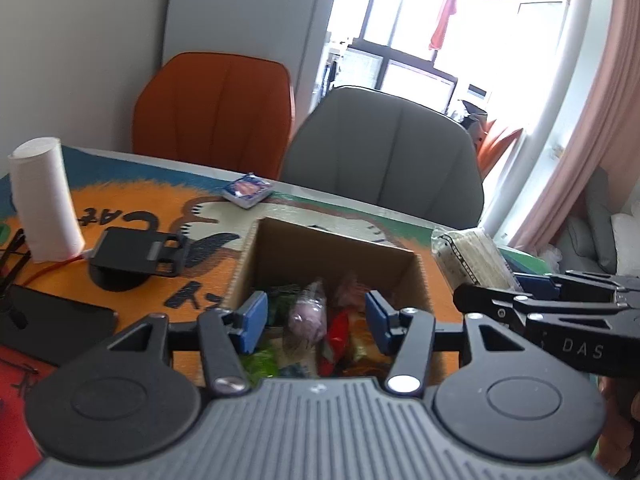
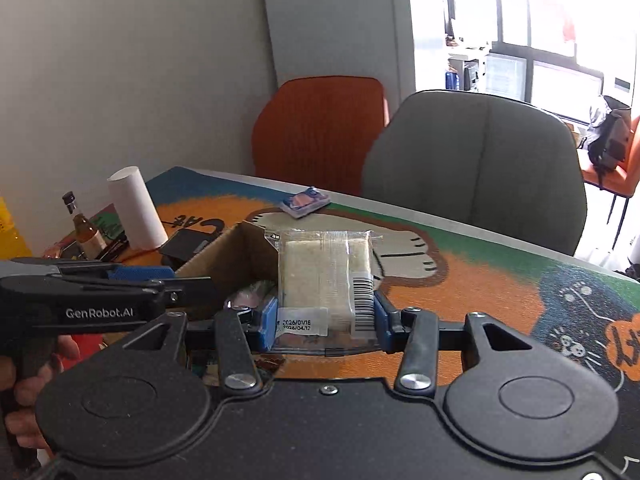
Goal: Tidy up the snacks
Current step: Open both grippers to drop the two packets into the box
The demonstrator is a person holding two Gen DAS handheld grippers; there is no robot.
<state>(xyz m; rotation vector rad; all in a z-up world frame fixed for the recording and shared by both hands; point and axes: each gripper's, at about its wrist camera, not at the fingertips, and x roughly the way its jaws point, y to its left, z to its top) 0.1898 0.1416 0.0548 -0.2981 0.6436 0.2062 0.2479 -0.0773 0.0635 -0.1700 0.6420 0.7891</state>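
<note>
— So, what were the tongs doing?

— Right tongs (image 2: 325, 322) were clamped on a clear-wrapped pack of pale crackers (image 2: 326, 276), pads pressing its two long edges near the date label. Left tongs (image 1: 316, 322) stood apart with nothing between them, hanging over the open cardboard box (image 1: 320, 248).

— And the box itself?

— Seen from the right wrist, its corner sat at about nine o'clock of the held pack, just beside it. Wrapped snacks (image 1: 308, 316) were already piled inside. One small blue packet (image 1: 248, 190) lay alone on the counter (image 2: 500, 280) at twelve o'clock, near the far edge.

— How would that pack handle?

— Light, I'd judge, with slippery film and brittle contents. Gripping the stiff edges looked wiser than squeezing the flat faces, and it likely wanted lowering gently rather than dropping.
</note>
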